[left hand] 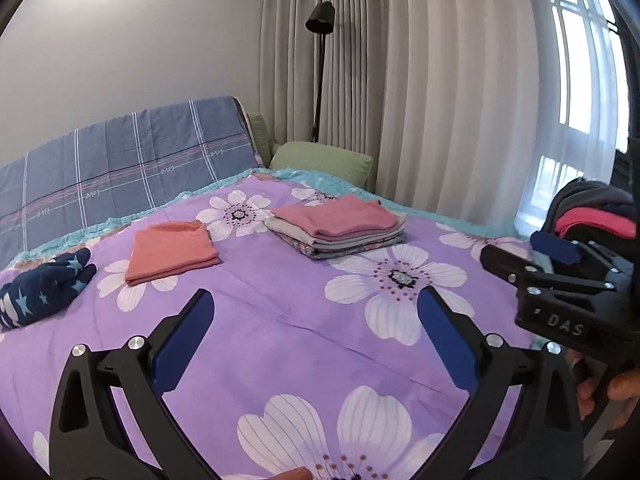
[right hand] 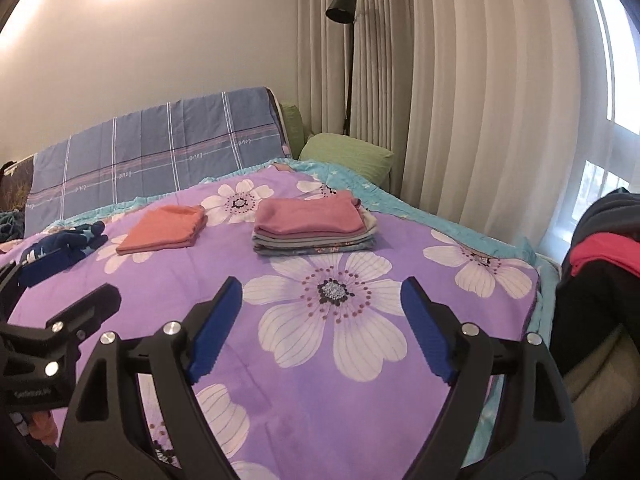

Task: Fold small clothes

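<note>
The bedspread (right hand: 304, 380) is soft matt cloth, purple with printed white flowers, lightly creased. The salmon folded garment (right hand: 162, 232) looks a fine knit, matt; the stack of folded clothes (right hand: 312, 226) is topped by pink cloth of similar look. The star-patterned navy garment (left hand: 44, 288) seems fleecy, though the view is too blurred to be sure. The left gripper (left hand: 316, 336) and right gripper (right hand: 322, 330) have matt black plastic arms, shiny metal screws and ribbed blue pads (right hand: 216, 328), perhaps rubber. The curtains (left hand: 440, 100) are matt pleated fabric; the floor lamp (left hand: 320, 18) is satin black.
</note>
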Action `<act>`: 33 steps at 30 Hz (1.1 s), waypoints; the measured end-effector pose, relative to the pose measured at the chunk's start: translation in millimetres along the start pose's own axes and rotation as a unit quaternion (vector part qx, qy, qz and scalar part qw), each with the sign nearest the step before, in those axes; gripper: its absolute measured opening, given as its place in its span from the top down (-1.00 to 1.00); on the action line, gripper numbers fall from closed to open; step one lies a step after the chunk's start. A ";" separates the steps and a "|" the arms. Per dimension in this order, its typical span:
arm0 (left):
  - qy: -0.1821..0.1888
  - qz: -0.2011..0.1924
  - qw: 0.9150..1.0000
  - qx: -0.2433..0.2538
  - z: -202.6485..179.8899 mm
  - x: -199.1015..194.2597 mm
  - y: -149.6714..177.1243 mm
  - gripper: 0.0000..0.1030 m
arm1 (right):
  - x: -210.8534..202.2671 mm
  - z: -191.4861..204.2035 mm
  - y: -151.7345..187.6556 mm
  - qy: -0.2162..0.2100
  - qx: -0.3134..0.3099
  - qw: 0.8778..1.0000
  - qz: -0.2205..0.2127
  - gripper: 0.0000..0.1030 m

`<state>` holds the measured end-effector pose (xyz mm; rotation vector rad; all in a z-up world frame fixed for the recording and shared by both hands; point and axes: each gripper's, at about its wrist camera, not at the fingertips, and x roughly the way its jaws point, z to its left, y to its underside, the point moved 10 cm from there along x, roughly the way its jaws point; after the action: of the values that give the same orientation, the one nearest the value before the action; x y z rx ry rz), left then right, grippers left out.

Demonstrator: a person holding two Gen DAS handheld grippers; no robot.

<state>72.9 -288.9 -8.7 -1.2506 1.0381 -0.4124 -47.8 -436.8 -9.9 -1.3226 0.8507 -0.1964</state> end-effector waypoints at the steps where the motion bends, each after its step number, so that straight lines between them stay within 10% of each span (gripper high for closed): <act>1: 0.006 -0.003 1.000 -0.002 -1.5 -5.8 1.2 -0.97 | -3.5 0.9 0.4 -0.001 0.003 1.000 -0.001 -0.61; 33: 0.025 -0.010 0.999 0.033 -27.8 -31.2 12.5 -0.97 | -30.8 -8.3 1.6 0.030 0.000 1.000 -0.005 -0.63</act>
<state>31.0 -277.3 -6.2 -1.1972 1.0477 -0.4914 -75.0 -424.9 2.0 -1.3265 0.8946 -0.2445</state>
